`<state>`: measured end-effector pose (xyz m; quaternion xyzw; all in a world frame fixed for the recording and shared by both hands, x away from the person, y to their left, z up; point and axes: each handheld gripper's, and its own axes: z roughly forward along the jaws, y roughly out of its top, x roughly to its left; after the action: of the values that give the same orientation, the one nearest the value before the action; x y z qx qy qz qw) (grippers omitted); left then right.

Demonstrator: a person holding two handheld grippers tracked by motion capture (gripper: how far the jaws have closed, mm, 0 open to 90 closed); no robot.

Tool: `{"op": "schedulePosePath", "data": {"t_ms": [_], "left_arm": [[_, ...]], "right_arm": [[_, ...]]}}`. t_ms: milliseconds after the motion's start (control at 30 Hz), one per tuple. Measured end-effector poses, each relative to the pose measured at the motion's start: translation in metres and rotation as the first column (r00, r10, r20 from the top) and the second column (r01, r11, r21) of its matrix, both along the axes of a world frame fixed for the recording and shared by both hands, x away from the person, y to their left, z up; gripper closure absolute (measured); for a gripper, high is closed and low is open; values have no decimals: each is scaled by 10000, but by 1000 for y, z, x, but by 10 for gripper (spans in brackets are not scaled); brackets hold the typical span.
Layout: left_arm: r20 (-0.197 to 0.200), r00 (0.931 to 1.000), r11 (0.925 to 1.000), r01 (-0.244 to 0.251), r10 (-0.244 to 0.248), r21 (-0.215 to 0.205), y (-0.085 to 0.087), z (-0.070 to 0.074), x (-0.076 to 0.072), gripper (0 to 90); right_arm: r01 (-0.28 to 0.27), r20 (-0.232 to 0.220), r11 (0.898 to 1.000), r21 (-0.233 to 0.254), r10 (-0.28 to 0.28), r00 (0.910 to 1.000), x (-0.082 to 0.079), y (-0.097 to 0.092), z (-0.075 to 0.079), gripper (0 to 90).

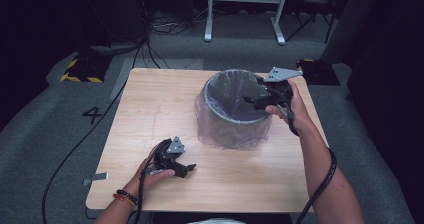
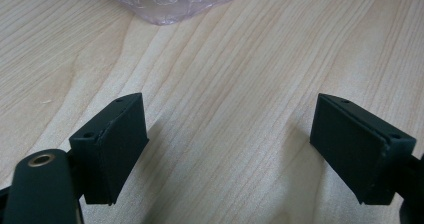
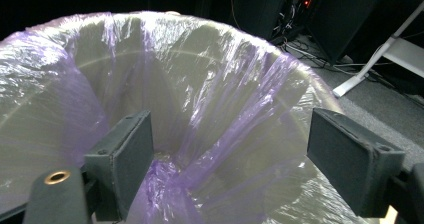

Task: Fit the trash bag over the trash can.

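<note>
A dim room with grey carpet surrounds a square, light wooden table. On it, toward one o'clock from the table's middle, stands a round grey bin lined with a thin, clear purple-tinted plastic bag that spills over its rim and down the outside. At the bin's three o'clock edge, the right gripper reaches over the rim, its black jaws spread wide above the bag's inner folds, clamping nothing. At seven o'clock from the bin, well apart, the left gripper lies low over bare tabletop, jaws likewise wide apart and empty.
</note>
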<state>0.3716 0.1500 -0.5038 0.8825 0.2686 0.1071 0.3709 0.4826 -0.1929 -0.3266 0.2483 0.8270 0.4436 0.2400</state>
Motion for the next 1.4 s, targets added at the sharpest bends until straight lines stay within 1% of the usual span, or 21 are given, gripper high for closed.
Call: {"op": "schedulePosePath", "data": {"t_ms": [333, 633, 800, 867, 1033, 1167, 1300, 1400], "left_arm": [[1, 10000, 10000, -3, 3, -3, 0, 0, 0, 148], [0, 10000, 10000, -3, 3, -2, 0, 0, 0, 148], [3, 10000, 10000, -1, 1, -1, 0, 0, 0, 147], [2, 10000, 10000, -3, 3, -2, 0, 0, 0, 148], [2, 10000, 10000, -4, 4, -2, 0, 0, 0, 148], [-3, 10000, 10000, -9, 9, 1, 0, 0, 0, 147], [1, 10000, 10000, -2, 2, -1, 0, 0, 0, 148], [2, 10000, 10000, -5, 5, -4, 0, 0, 0, 148]], "right_arm": [[-144, -212, 9991, -398, 136, 9997, 3, 8, -4, 184], [-263, -413, 9971, -708, 234, 9989, 3, 10, -7, 184], [-363, -527, 9965, -750, 324, 9981, 2, 11, -7, 184], [-389, -586, 9953, -886, 338, 9977, 3, 11, -7, 184], [-356, -901, 9915, -1251, 244, 9956, 4, 13, -6, 184], [-280, -1058, 9896, -1412, 130, 9943, 5, 14, -6, 183], [-203, -1387, 9863, -1639, -27, 9903, 7, 16, -6, 163], [-166, -1526, 9826, -1851, -121, 9882, 8, 17, -5, 156]]}}
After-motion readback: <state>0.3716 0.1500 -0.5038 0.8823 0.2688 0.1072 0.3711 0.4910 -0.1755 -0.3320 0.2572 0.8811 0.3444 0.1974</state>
